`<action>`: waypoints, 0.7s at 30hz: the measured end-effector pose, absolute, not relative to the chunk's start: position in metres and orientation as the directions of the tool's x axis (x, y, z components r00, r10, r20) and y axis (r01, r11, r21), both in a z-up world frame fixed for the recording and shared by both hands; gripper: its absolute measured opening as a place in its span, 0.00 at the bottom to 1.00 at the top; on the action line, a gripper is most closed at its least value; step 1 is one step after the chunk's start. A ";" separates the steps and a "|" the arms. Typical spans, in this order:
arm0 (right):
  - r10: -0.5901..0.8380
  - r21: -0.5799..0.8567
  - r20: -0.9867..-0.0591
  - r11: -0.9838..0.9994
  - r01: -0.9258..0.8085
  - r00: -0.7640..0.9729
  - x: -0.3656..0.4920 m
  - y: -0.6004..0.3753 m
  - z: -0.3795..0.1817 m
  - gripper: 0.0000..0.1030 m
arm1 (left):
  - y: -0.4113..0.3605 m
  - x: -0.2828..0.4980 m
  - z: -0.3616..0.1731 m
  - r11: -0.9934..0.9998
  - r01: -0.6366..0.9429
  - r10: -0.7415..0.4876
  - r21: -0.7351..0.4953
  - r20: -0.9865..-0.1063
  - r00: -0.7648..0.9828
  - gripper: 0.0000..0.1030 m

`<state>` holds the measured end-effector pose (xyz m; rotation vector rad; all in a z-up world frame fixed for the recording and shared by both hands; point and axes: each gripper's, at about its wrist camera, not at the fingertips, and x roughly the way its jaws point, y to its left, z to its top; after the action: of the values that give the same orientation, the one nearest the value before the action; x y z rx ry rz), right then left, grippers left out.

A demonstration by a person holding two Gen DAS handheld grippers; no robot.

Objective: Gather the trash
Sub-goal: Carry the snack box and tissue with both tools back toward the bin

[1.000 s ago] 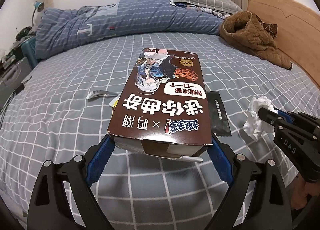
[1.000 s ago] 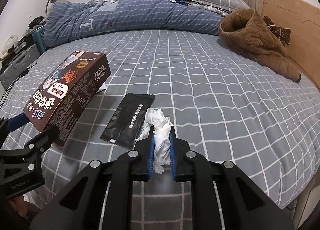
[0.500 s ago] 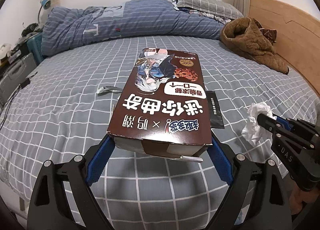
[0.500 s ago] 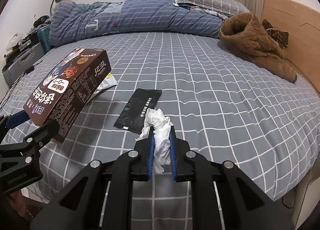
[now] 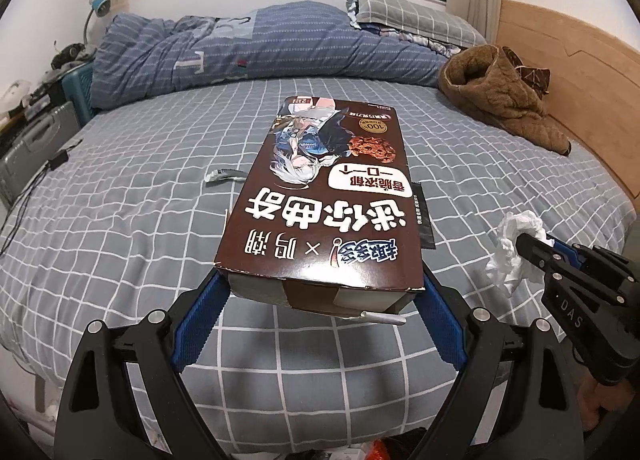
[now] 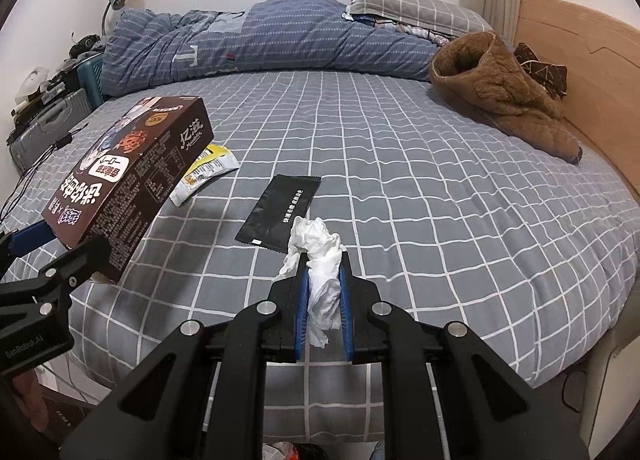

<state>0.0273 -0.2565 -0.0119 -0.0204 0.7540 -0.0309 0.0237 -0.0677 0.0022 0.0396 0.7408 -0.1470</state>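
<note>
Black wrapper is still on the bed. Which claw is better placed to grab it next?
Neither is free yet, but probably the right claw. It hangs almost directly above the black wrapper and holds only a small tissue. The left claw clamps the big box, which hides most of the wrapper from its camera.

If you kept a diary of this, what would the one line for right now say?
left gripper: shut on cookie box, lifted | right gripper: shut on tissue wad | on bed: black wrapper, yellow packet

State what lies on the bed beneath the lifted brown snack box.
Under the brown snack box, held up by the left tongs, a yellow-and-white wrapper lies on the bed. Its far end is hidden behind the box.
</note>
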 end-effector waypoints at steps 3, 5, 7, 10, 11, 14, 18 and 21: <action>-0.043 -0.037 -0.678 0.999 0.025 0.734 0.023 -0.255 -0.009 0.13 | -0.069 0.018 0.005 0.988 0.152 -0.120 -0.011 -0.672 0.731 0.85; -0.045 -0.038 -0.676 0.999 0.026 0.735 0.019 -0.254 -0.008 0.13 | -0.069 0.014 0.004 0.988 0.153 -0.119 -0.009 -0.673 0.730 0.85; -0.047 -0.042 -0.676 0.999 0.025 0.736 0.017 -0.252 -0.008 0.13 | -0.069 0.011 0.004 0.988 0.154 -0.118 -0.007 -0.676 0.728 0.85; -0.046 -0.045 -0.675 0.999 0.021 0.736 0.014 -0.251 -0.006 0.13 | -0.068 0.006 0.004 0.988 0.153 -0.116 -0.005 -0.677 0.727 0.85; -0.044 -0.043 -0.675 0.999 0.020 0.737 0.013 -0.251 -0.006 0.13 | -0.068 0.004 0.005 0.988 0.151 -0.115 -0.006 -0.676 0.727 0.85; -0.043 -0.042 -0.673 0.999 0.019 0.738 0.007 -0.250 -0.004 0.13 | -0.068 -0.001 0.006 0.989 0.150 -0.117 -0.010 -0.677 0.726 0.85; -0.040 -0.043 -0.673 0.999 0.015 0.738 0.000 -0.246 -0.003 0.13 | -0.067 -0.007 0.007 0.989 0.148 -0.115 -0.009 -0.679 0.725 0.85; -0.039 -0.043 -0.672 0.999 0.013 0.739 -0.004 -0.244 -0.002 0.13 | -0.065 -0.012 0.007 0.990 0.144 -0.112 -0.011 -0.682 0.722 0.85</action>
<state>-0.0044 -0.2443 -0.0016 -0.0368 0.7381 -0.0281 -0.0116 -0.0650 0.0068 0.0443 0.7503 -0.1417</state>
